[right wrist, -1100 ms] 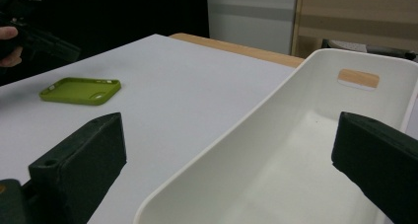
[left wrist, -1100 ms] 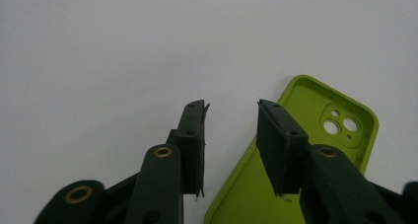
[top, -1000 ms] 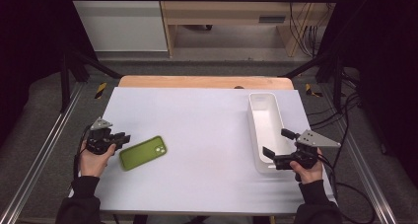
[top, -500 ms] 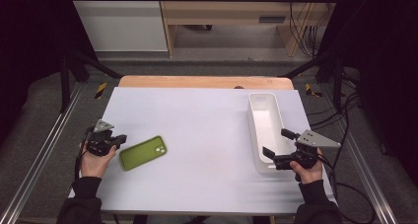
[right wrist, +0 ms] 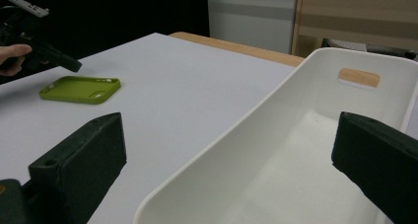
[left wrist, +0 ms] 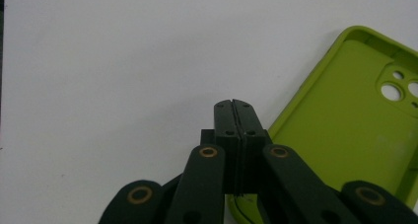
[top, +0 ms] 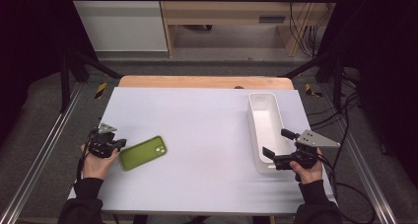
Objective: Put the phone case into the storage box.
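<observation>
A lime-green phone case (top: 143,153) lies hollow side up on the white table (top: 197,110), near its left front. My left gripper (top: 120,144) rests just left of the case and is shut, with nothing between its jaws. In the left gripper view the shut left gripper (left wrist: 235,105) points over bare table, with the case (left wrist: 345,135) to the right and partly under the jaw arms. My right gripper (top: 274,142) is open at the near end of a long white tray (top: 252,130). In the right gripper view the right gripper (right wrist: 229,130) straddles the tray's near corner (right wrist: 236,120).
The tray holds nothing that I can see and has a handle slot (right wrist: 358,77) in its far end. A wooden strip (top: 207,82) edges the table's far side. Metal rails (top: 44,150) run along both sides, and cables (top: 345,115) trail at the right.
The left gripper's jaws have drawn together beside the case. The case, the tray and the right gripper stay where they were.
</observation>
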Motion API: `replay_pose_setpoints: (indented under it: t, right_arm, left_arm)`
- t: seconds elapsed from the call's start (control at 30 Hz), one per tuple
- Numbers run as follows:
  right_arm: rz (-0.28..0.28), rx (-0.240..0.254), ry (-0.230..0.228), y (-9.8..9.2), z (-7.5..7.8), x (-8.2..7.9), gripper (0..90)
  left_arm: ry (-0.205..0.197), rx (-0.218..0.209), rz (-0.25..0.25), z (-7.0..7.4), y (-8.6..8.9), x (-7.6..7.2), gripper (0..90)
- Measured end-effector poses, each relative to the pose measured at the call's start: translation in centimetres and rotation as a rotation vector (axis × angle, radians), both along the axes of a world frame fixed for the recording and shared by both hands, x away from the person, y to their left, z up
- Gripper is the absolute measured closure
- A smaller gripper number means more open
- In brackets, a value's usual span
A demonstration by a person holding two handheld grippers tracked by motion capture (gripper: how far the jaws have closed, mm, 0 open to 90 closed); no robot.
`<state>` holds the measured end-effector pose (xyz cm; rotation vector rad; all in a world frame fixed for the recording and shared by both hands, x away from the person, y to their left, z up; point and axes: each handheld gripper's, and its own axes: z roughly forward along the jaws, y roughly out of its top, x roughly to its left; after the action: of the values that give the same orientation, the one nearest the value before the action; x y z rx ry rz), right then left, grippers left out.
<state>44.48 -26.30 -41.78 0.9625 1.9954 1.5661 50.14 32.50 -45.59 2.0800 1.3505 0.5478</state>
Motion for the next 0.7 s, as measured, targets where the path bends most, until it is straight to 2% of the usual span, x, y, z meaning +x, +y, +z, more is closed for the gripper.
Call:
replay_pose_setpoints:
  t: [0.47, 0.7]
  right_arm:
    - [0.000, 0.003, 0.002, 0.00, 0.02, -0.03, 0.4]
    - [0.001, 0.002, 0.002, 0.01, 0.01, -0.02, 0.4]
  left_arm:
    - [0.041, 0.014, 0.005, -0.42, -0.19, 0.23, 90.0]
    - [0.051, 0.007, 0.008, -0.41, -0.09, 0.20, 90.0]
